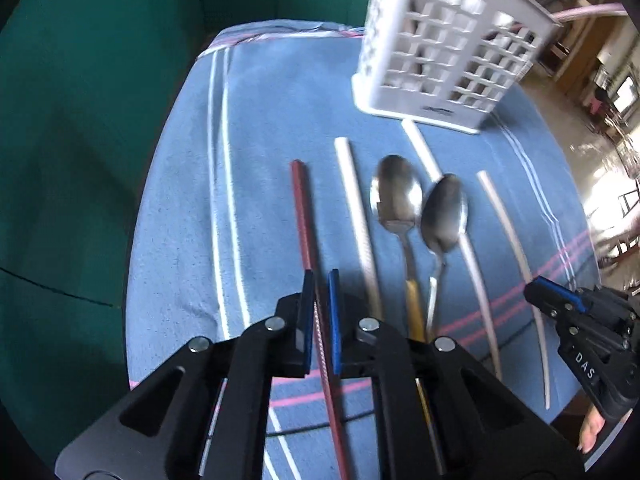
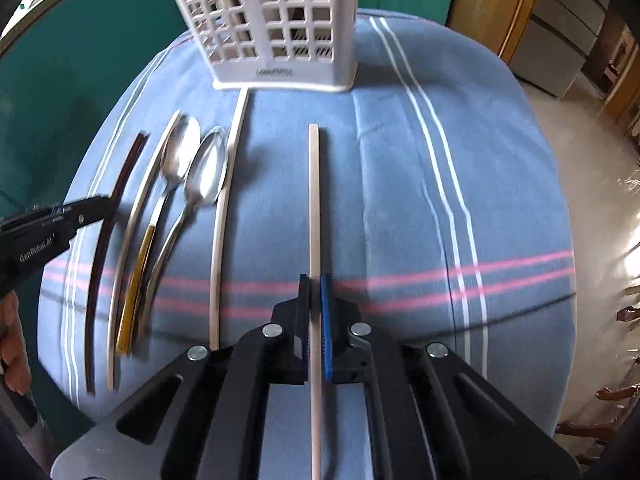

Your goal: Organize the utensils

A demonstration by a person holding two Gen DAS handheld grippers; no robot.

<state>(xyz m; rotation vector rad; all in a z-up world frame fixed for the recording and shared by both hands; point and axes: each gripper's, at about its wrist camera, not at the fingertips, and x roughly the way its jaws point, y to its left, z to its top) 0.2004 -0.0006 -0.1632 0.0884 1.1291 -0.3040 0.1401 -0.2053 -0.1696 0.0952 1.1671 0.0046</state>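
My left gripper (image 1: 321,280) is shut on a dark red chopstick (image 1: 302,208), which runs forward between the blue pads. In the right wrist view my right gripper (image 2: 315,280) is shut on a pale chopstick (image 2: 314,184) pointing toward the white lattice utensil caddy (image 2: 276,20). Between the two held sticks lie a white chopstick (image 1: 356,208), two steel spoons (image 1: 396,196) (image 1: 444,212), one with a yellow handle, and another white chopstick (image 1: 478,280) partly under a spoon bowl. The right gripper (image 1: 534,292) shows at the right edge of the left wrist view, the left gripper (image 2: 106,204) at the left of the right wrist view.
Everything rests on a round table under a blue striped cloth (image 2: 400,200). The caddy (image 1: 440,52) stands upright at the far side. A green wall (image 1: 80,120) is on the left, open floor (image 2: 580,160) on the right. A hand (image 2: 14,340) shows at the lower left.
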